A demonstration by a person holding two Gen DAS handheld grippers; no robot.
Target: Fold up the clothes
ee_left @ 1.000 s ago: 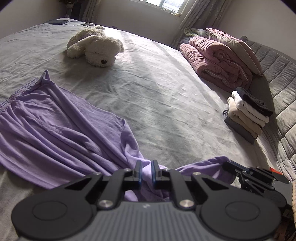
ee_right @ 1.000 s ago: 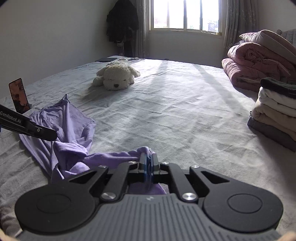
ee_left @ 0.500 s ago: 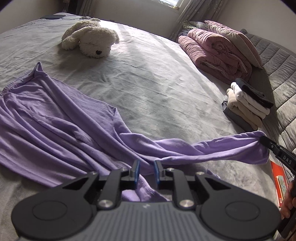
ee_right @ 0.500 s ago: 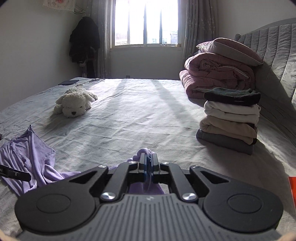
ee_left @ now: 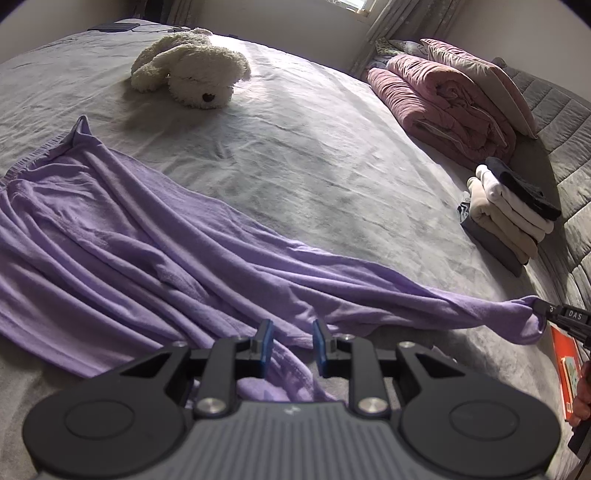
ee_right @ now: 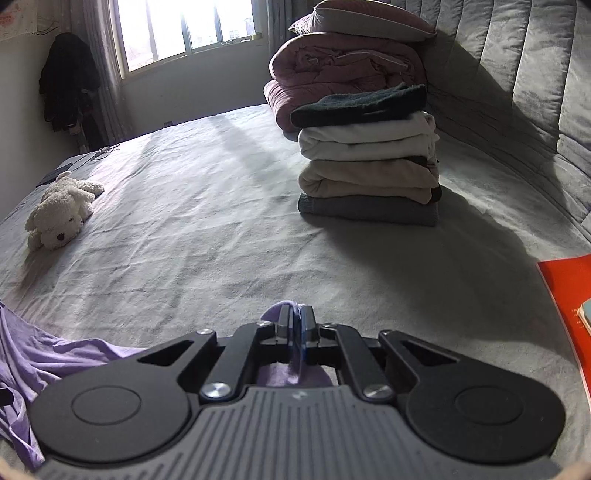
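Left gripper [ee_left: 289, 341]: jaws opening; blue pads apart, a fold of the purple garment [ee_left: 155, 243] lies between them, pads not pressing it; released.
Right gripper [ee_right: 296, 326]: clenched on a bunched corner of the purple garment; purple cloth shows in front of and behind the closed pads; in the left wrist view its black tip [ee_left: 561, 315] pinches the same corner at the far right edge.
Purple garment: lies on the bed [ee_left: 314, 158]; broad and rumpled at the left, narrowing into a stretched strip towards the right, where the right gripper holds its end; creases run along its length.
Bed: grey sheet, wrinkled; sunlight across the far part.
Plush dog [ee_left: 192, 68]: white; lies on the far left part of the bed, well apart from the garment.
Folded stack [ee_right: 369, 155]: dark piece on top, white and beige ones below, grey at the bottom; stands on the right near the padded headboard [ee_right: 517, 92].
Pink quilt [ee_right: 343, 62]: rolled, just behind the stack; a pillow [ee_right: 362, 18] on top.
Red item [ee_right: 569, 295]: at the near right edge; what it is, cannot tell.
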